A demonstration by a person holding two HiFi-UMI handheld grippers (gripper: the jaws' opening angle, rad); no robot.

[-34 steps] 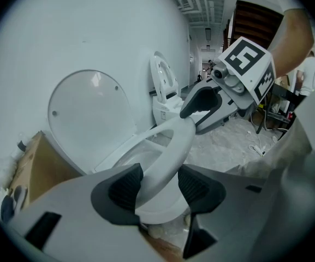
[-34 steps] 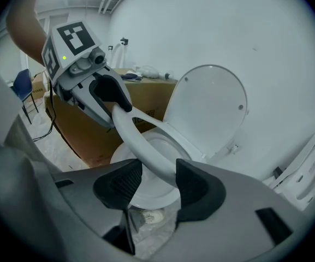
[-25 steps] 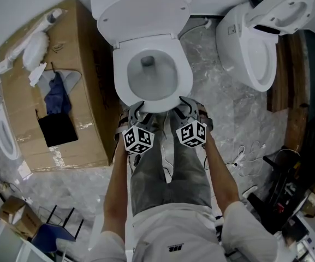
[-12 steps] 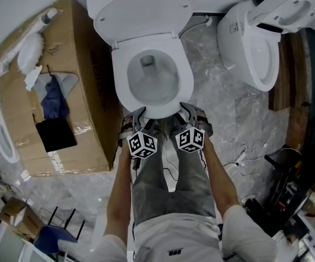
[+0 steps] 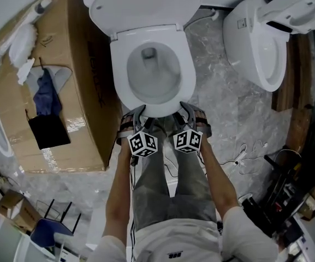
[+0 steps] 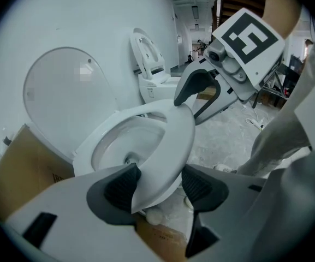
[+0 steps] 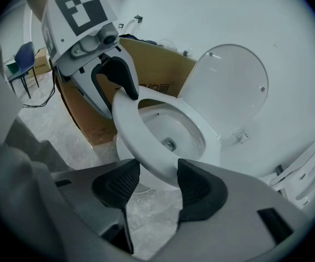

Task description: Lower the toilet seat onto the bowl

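The white toilet seat [image 5: 188,75] lies low over the bowl, its lid [image 5: 141,7] upright against the wall behind. My left gripper [image 5: 137,115] and right gripper [image 5: 187,111] sit side by side at the seat's front rim. In the left gripper view the seat [image 6: 173,141] runs between the pads of the left gripper [image 6: 157,184], with a gap at one pad. The right gripper [image 7: 158,187] straddles the seat [image 7: 141,130] the same way. Both pairs of jaws have just been opening. Whether the seat rests on the bowl I cannot tell.
A big cardboard box [image 5: 64,91] with clothes stands close on the left. A second toilet [image 5: 261,42] is at the right, with cables [image 5: 244,152] on the marbled floor. The person's legs [image 5: 168,184] stand right before the bowl.
Both grippers have sunk a little with the seat's front rim between them, and the seat lies flatter over the bowl. The lid has stayed up.
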